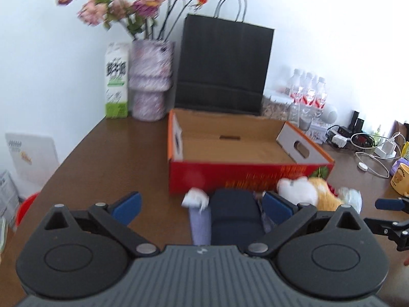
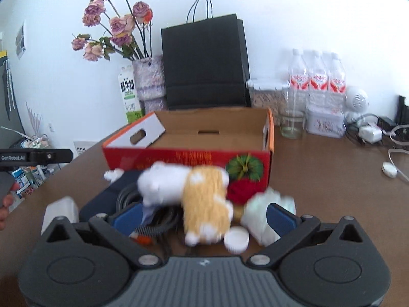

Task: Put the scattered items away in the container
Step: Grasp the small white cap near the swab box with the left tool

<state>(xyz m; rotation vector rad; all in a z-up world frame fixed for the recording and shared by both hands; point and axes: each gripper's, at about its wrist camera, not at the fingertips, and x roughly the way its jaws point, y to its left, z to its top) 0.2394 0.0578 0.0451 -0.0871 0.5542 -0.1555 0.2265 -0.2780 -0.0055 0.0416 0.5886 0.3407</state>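
Observation:
A red cardboard box (image 1: 251,176) (image 2: 186,157) stands open on the brown table, its inside bare. In front of it lies a pile: a white-and-orange plush toy (image 2: 189,197) (image 1: 306,192), a navy pouch (image 1: 236,217) (image 2: 110,194), crumpled white paper (image 1: 195,199), a black cable coil (image 2: 133,199), a white cap (image 2: 236,239), a clear plastic wrapper (image 2: 265,212) (image 1: 350,199) and a white block (image 2: 60,212). My left gripper (image 1: 202,207) is open, hanging over the pouch. My right gripper (image 2: 204,217) is open over the plush toy, not pressing on it.
Behind the box stand a black paper bag (image 1: 222,64), a vase of dried roses (image 1: 149,81), a milk carton (image 1: 116,79) and water bottles (image 2: 317,76). Chargers and cables (image 1: 370,148) and a yellow mug (image 1: 401,179) crowd the right side. A hand (image 2: 5,204) shows at the left edge.

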